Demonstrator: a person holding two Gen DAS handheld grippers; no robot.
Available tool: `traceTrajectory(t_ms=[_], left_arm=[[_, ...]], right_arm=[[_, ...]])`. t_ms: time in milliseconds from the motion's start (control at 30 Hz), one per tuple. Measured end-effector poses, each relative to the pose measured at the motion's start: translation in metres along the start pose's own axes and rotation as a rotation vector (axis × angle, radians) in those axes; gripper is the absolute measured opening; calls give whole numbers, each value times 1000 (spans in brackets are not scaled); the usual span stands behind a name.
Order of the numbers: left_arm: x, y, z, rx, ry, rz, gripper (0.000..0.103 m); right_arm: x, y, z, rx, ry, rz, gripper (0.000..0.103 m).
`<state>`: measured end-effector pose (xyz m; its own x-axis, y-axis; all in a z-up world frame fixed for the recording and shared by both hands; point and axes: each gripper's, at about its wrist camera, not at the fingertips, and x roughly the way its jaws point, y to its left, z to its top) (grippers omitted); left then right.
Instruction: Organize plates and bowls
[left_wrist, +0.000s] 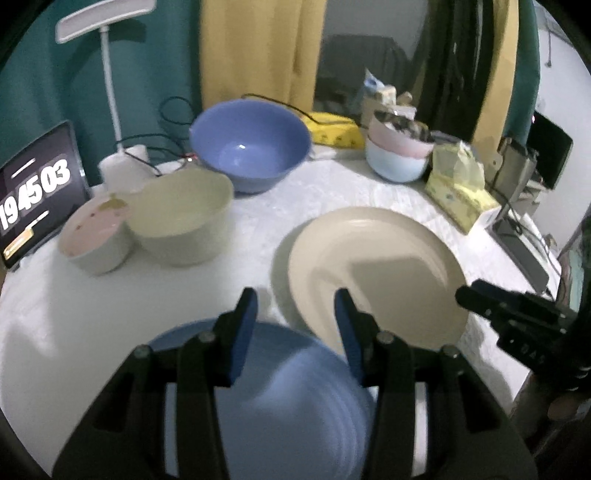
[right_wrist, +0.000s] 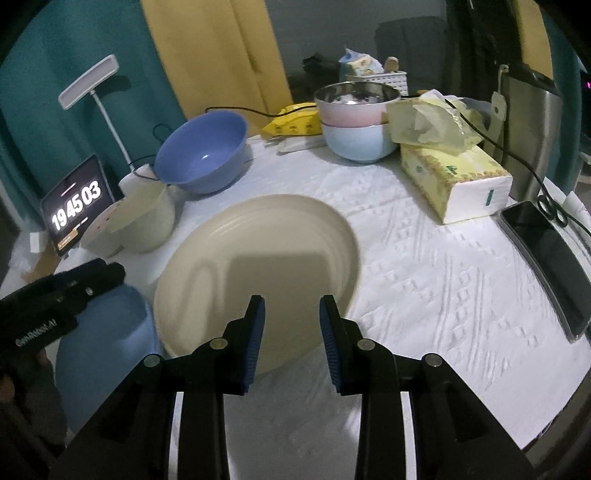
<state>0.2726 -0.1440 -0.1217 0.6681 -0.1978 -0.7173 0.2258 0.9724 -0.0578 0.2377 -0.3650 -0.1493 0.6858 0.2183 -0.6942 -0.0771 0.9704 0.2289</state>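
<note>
White-clothed table (right_wrist: 424, 266) is pretty crowded. Cream plate (right_wrist: 258, 266) sits mid-table, blue plate (left_wrist: 295, 398) overlapping its near-left edge. Blue bowl (right_wrist: 201, 153) at the far edge, stacked pink and pale-blue bowls (right_wrist: 356, 123) far right, cream bowl (left_wrist: 183, 218) and pink one (left_wrist: 96, 234) at the left edge. Left gripper (left_wrist: 295, 325) over the blue plate, right gripper (right_wrist: 291, 325) over the cream one, both with jaws apart, holding nothing.
</note>
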Motion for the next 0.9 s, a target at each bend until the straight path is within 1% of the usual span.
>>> traceTrajectory(t_ms=[167, 233, 367, 433, 533, 600, 667, 733, 767, 800, 867, 900], left_arm=[[32, -8, 8, -1, 84, -9, 45], [45, -8, 9, -8, 118, 15, 45], [62, -8, 9, -11, 169, 36, 45], [67, -10, 8, 0, 175, 49, 45], [72, -12, 8, 5, 176, 43, 45], [76, -16, 7, 18, 175, 41, 45], [79, -14, 8, 19, 173, 31, 45], [80, -16, 7, 16, 166, 0, 45], [80, -17, 6, 22, 165, 3, 44], [80, -18, 6, 27, 161, 9, 44], [81, -17, 7, 20, 162, 3, 44], [81, -16, 7, 13, 160, -3, 43]], right_arm=[[12, -13, 5, 20, 7, -9, 33], [14, -16, 7, 31, 3, -7, 36], [25, -22, 10, 53, 19, -4, 37], [31, -23, 9, 57, 32, -4, 37], [38, -23, 8, 56, 52, 0, 37], [39, -23, 8, 55, 49, 0, 37], [40, -23, 9, 53, 54, -3, 37], [42, -23, 8, 47, 62, -5, 36], [42, -22, 8, 42, 61, -6, 35], [42, -21, 8, 34, 59, -16, 31], [43, -20, 9, 33, 58, -27, 28], [42, -20, 9, 34, 57, -35, 25]])
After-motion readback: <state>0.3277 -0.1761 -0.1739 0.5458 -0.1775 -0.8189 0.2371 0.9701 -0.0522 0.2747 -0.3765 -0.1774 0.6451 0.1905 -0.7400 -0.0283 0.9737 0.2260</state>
